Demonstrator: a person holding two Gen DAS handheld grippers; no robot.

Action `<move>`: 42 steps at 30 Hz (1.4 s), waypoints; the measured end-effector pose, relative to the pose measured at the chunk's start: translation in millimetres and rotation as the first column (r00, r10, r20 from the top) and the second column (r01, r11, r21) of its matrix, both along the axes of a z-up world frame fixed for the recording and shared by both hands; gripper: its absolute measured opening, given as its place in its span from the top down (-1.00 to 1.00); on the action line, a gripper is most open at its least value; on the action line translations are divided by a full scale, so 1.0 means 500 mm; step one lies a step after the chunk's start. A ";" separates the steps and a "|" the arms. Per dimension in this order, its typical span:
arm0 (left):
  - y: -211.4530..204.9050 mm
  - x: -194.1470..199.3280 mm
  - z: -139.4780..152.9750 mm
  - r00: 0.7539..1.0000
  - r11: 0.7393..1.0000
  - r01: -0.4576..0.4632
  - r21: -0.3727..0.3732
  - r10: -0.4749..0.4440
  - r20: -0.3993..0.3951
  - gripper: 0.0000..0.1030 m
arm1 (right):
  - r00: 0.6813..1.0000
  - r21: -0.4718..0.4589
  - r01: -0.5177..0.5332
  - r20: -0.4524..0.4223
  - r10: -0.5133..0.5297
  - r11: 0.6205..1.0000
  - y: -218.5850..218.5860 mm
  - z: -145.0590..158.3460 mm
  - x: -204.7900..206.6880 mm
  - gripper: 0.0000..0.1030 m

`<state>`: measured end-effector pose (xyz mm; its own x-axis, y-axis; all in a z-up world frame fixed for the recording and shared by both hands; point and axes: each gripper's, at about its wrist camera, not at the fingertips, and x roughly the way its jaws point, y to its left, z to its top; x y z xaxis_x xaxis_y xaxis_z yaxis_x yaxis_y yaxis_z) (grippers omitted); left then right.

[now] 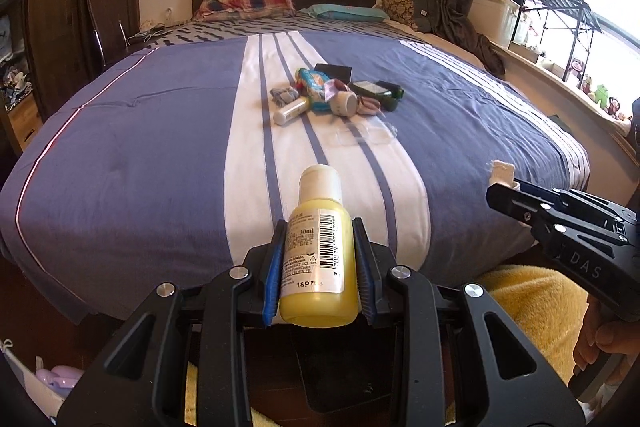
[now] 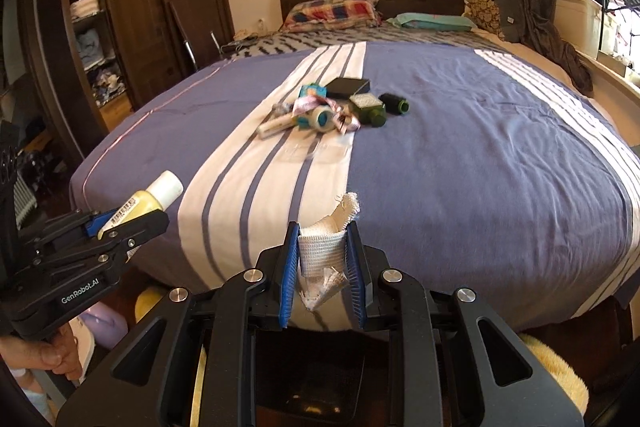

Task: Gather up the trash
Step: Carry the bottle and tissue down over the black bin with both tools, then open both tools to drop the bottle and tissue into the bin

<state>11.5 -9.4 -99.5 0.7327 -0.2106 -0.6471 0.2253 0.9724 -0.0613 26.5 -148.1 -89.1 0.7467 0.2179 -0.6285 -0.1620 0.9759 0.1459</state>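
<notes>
- The left claw (image 1: 319, 267) squeezes a small yellow plastic bottle with a white cap (image 1: 318, 251).
- The right claw (image 2: 324, 267) pinches a white roll of woven cloth bandage (image 2: 326, 247) between its blue pads (image 2: 289, 277).

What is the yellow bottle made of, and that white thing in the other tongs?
Small yellow bottle with white cap: likely glossy plastic; it shines beneath a printed paper label. White frayed woven strip: looks like matte gauze or bandage cloth, with a visible weave and loose threads.

Striped bed (image 1: 160, 131), 2 pillows (image 1: 248, 1)
</notes>
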 end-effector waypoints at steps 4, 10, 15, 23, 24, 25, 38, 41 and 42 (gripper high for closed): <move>0.001 -0.011 -0.039 0.999 1.000 0.005 0.013 -0.004 -0.041 0.42 | 0.998 -0.002 -0.021 -0.061 0.021 1.000 0.011 -0.041 -0.011 0.54; 0.002 -0.005 -0.128 0.989 1.000 0.015 0.019 -0.012 -0.146 0.42 | 0.987 -0.013 -0.032 -0.157 0.030 0.999 0.019 -0.124 -0.015 0.53; -0.002 0.014 -0.222 0.964 0.999 0.034 0.003 -0.032 -0.264 0.43 | 0.967 -0.009 -0.037 -0.251 0.034 0.999 0.027 -0.201 -0.003 0.54; -0.023 0.043 -0.369 0.893 0.997 0.072 -0.025 -0.075 -0.445 0.43 | 0.909 0.025 -0.048 -0.414 0.054 0.999 0.032 -0.334 0.014 0.54; -0.027 0.047 -0.392 0.878 0.996 0.079 -0.028 -0.083 -0.472 0.43 | 0.896 0.036 -0.050 -0.441 0.061 0.998 0.033 -0.356 0.016 0.54; -0.030 0.049 -0.403 0.870 0.996 0.082 -0.029 -0.086 -0.486 0.43 | 0.887 0.046 -0.050 -0.458 0.066 0.998 0.033 -0.369 0.018 0.54; -0.059 0.078 -0.508 0.773 0.989 0.142 -0.033 -0.131 -0.621 0.39 | 0.818 0.078 -0.035 -0.570 0.073 0.996 0.037 -0.451 0.066 0.38; -0.059 0.074 -0.499 0.780 0.990 0.141 -0.015 -0.120 -0.614 0.14 | 0.820 0.087 -0.028 -0.568 0.072 0.996 0.029 -0.453 0.072 0.01; -0.058 0.074 -0.495 0.783 0.990 0.140 -0.012 -0.118 -0.610 0.12 | 0.821 0.088 -0.025 -0.567 0.071 0.996 0.027 -0.451 0.072 0.01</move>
